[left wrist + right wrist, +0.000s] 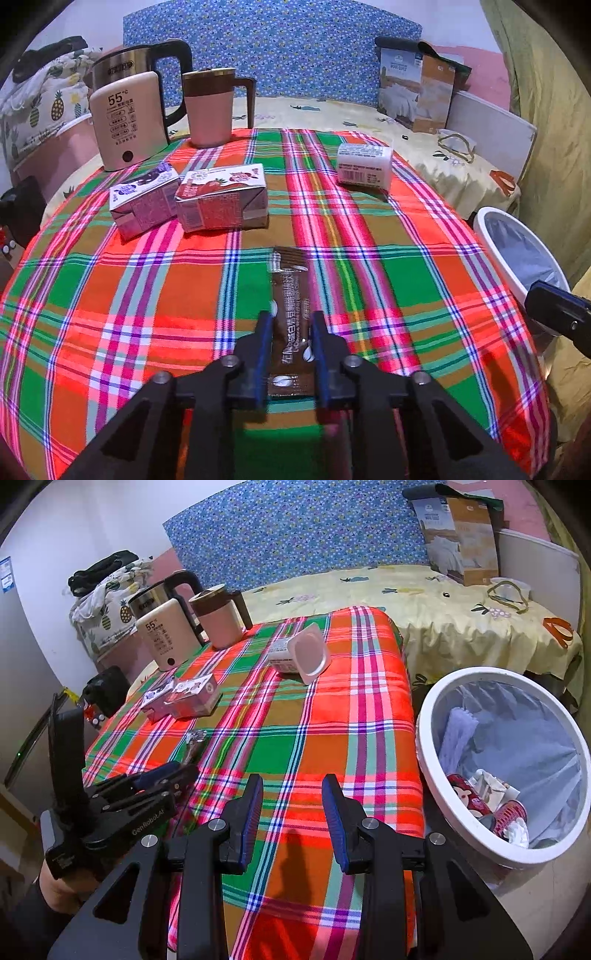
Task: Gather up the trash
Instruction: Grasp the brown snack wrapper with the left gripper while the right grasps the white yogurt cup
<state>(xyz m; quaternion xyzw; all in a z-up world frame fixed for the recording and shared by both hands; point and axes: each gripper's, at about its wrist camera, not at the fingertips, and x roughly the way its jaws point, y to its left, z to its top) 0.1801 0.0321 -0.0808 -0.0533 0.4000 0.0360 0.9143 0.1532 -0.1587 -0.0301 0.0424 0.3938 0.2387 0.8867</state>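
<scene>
Glossy brown foil sachet (290, 295) on woven plaid cloth (406, 280); shiny steel kettle (122, 68); smooth white plastic bin (443, 775).

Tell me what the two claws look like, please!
Both are black. The left claw and right claw each have two flat fingers with ribbed blue pads, joined to angular black plates with triangular cut-outs and round silver bolts. Seen from the right wrist, the left tool's body carries white lettering and a tall black upright piece.
</scene>
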